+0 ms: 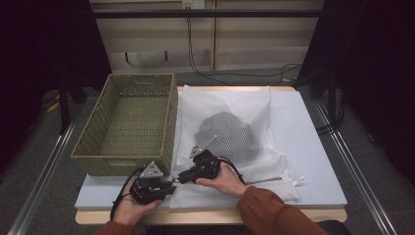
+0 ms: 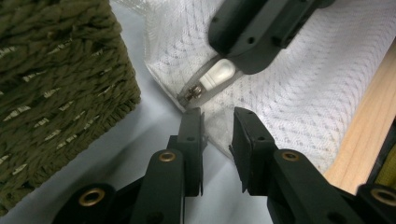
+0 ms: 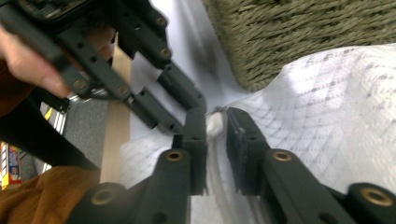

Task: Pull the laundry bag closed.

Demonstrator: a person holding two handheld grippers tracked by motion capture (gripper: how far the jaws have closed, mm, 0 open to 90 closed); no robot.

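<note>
Fingers of the left gripper (image 2: 217, 114) stand a little apart, straddling the near corner of the white mesh bag (image 1: 220, 100) without clamping it. Those of the right gripper (image 3: 215, 116) are also parted, with the white zipper pull (image 2: 217, 77) sitting loosely between them. The bag lies flat on the pale surface (image 1: 313, 147), its corner just beside the woven basket (image 1: 98, 127), and a dark garment (image 1: 227, 132) shows through the mesh.

The step in hand looks like working the bag's zipper, one hand steadying the corner and the other taking the pull. Next, I judge, the left fingers must pinch the corner firmly and the right must close on the pull before drawing it along the near edge.

Counted: one mesh bag, one garment inside it, one zipper pull, one basket, two grippers.
</note>
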